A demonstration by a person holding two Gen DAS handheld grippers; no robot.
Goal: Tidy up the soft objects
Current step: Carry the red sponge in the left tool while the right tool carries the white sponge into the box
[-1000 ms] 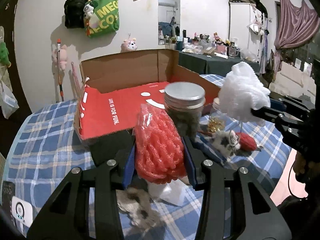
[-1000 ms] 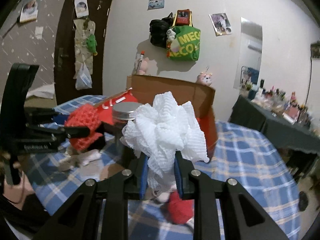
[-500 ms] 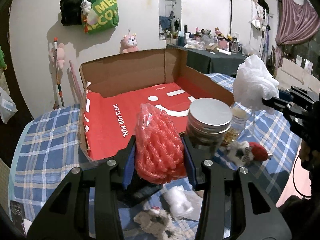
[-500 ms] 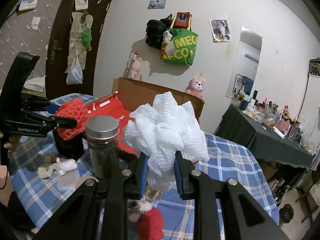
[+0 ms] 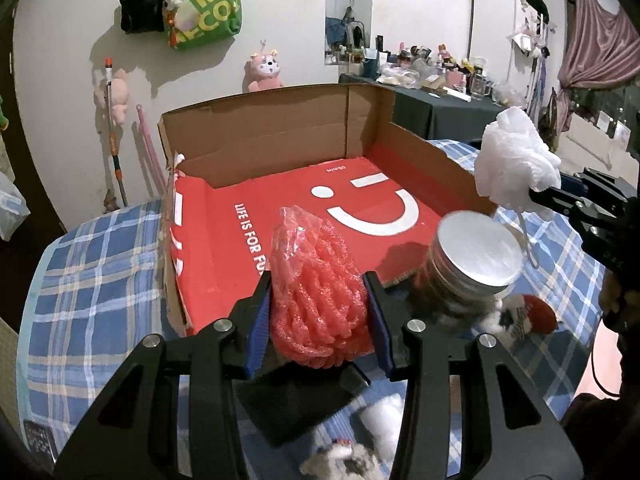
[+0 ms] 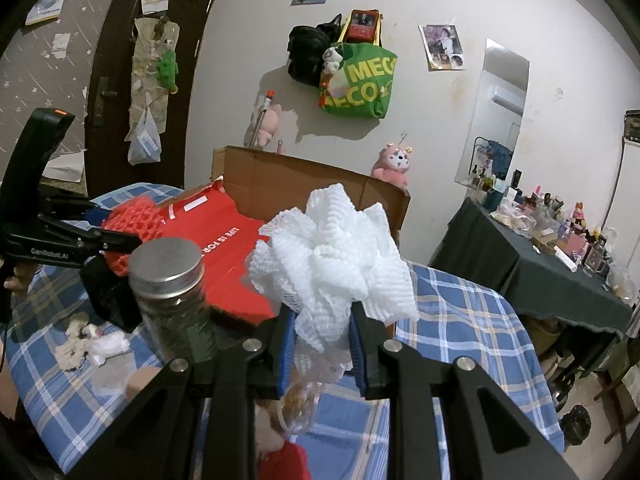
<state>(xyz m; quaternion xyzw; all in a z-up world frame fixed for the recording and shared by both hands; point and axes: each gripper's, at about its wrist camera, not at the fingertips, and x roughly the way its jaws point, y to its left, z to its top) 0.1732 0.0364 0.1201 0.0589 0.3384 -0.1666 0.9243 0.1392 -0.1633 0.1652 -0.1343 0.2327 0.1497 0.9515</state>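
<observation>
Left gripper (image 5: 318,312): jaws clamped on a red foam net bundle (image 5: 316,292), blue pads pressing both flanks, a scrap of clear pink film sticking up at its top. In the left wrist view the bundle sits at lower centre of the frame, over the near edge of the cardboard box (image 5: 280,136).

Right gripper (image 6: 322,344): jaws nearly together, pinching the narrow base of a white foam net puff (image 6: 332,256). The puff fans out wide above the pads, centre of the right wrist frame. The same puff shows at the right edge of the left wrist view, level with the box's right wall.

Box: open top, brown walls, red panel lying inside with white smiley mark and lettering. It takes the middle of the left wrist frame and rests on the surface, covered by a blue plaid cloth (image 5: 92,276).

Beside the box, lower right of the left wrist frame: a glass jar (image 5: 468,276) with silver lid, dark contents, blurred. Just right of it a small plush toy (image 5: 528,316), red and white. At the bottom edge, white fluffy scraps (image 5: 380,420) on the cloth, blurred. A black block (image 5: 296,400) lies under the left jaws.

Behind: white wall, green tote bag (image 6: 360,80) hanging upper centre, pink plush (image 6: 394,164) beyond the box.
</observation>
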